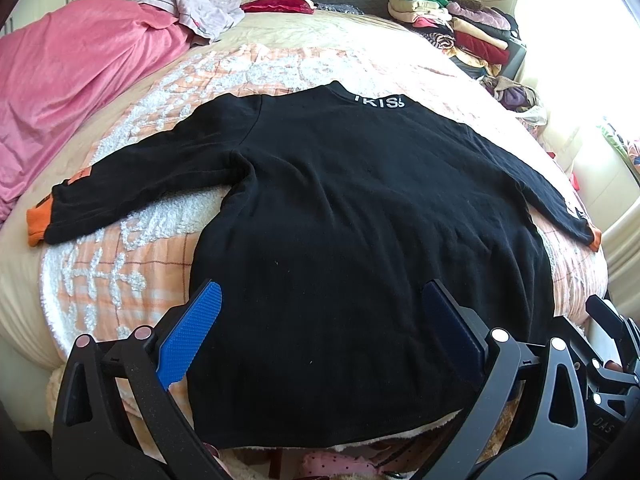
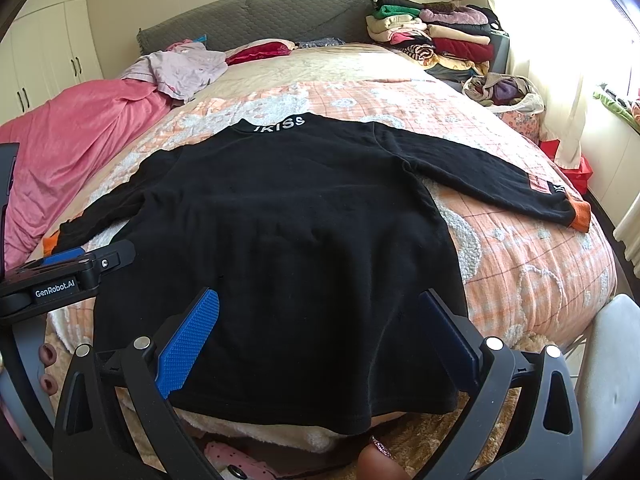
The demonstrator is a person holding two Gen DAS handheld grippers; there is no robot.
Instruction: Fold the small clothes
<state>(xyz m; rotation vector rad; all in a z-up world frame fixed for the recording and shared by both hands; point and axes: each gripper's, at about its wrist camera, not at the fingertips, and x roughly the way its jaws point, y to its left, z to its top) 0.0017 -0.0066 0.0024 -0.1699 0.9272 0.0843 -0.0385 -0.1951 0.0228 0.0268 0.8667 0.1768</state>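
Blue-padded fingers [image 1: 190,336] of the left gripper [image 1: 320,328] stand spread wide in the left wrist view, released, holding nothing, above the hem of a black sweater [image 1: 340,220]. It lies flat, back up, on an orange-and-white quilt [image 1: 132,248], both sleeves stretched sideways, orange cuffs [image 1: 38,226] at their ends, white lettering at the collar. A pink blanket [image 1: 72,88] sits left of it; stacked clothes [image 1: 452,28] lie near the headboard. From the right wrist view, the right gripper [image 2: 320,332] is likewise splayed and empty over the sweater's [image 2: 300,240] lower edge, with the left gripper [image 2: 60,276] visible at the left, beside the hem corner.
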